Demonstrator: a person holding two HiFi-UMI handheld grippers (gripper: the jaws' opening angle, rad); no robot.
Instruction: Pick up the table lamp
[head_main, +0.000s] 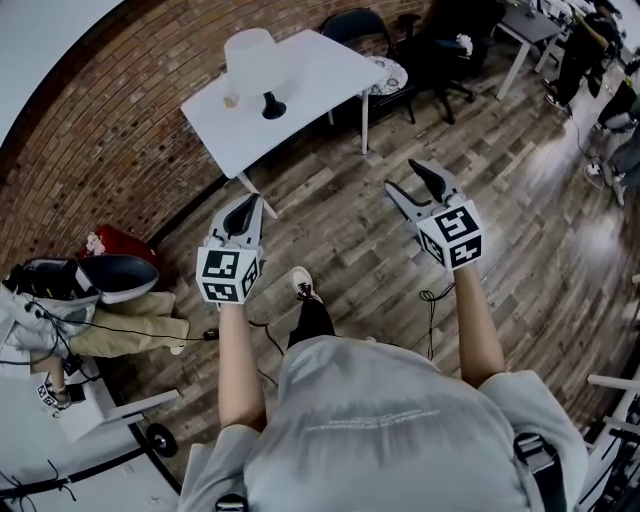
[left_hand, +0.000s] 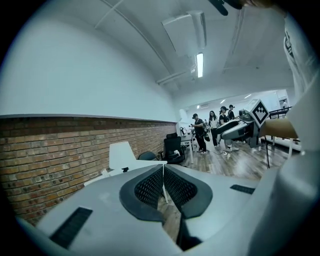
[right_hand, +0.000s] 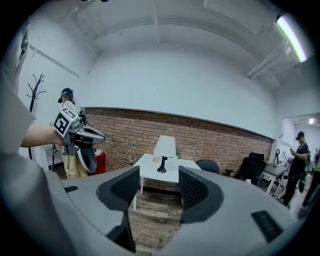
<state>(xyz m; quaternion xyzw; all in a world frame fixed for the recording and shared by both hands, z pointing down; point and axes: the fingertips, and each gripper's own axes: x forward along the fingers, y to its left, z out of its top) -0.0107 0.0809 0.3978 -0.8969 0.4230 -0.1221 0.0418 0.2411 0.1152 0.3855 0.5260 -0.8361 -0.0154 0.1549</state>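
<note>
Brickwork curves across the upper left of the head view. Below it, at the left edge, stands a red container (head_main: 120, 243); what it holds is too small to tell.

Right of that, at centre left, the left gripper (head_main: 245, 210) is held over the wooden floor (head_main: 340, 230), its jaws pressed together with nothing between them.

The table lamp (head_main: 252, 62) is above it and slightly right, at the upper middle of the frame. It stands upright on a white worktop (head_main: 325, 62), with a white shade over a black stem and a round black foot. Its long axis is vertical. A small pale thing (head_main: 231, 100) lies just beside the foot, but I cannot tell what it is.

Further right, the right gripper (head_main: 412, 186) has its jaws spread and empty. In the right gripper view the table lamp (right_hand: 164, 146) shows through the gap between them, far beyond on the worktop (right_hand: 150, 169).

Both grippers are well apart from the lamp. The left looks somewhat nearer in the head view, but the right is open and already aimed at it. The coming move probably means walking forward and up-frame, then closing on the thin stem from the side.
</note>
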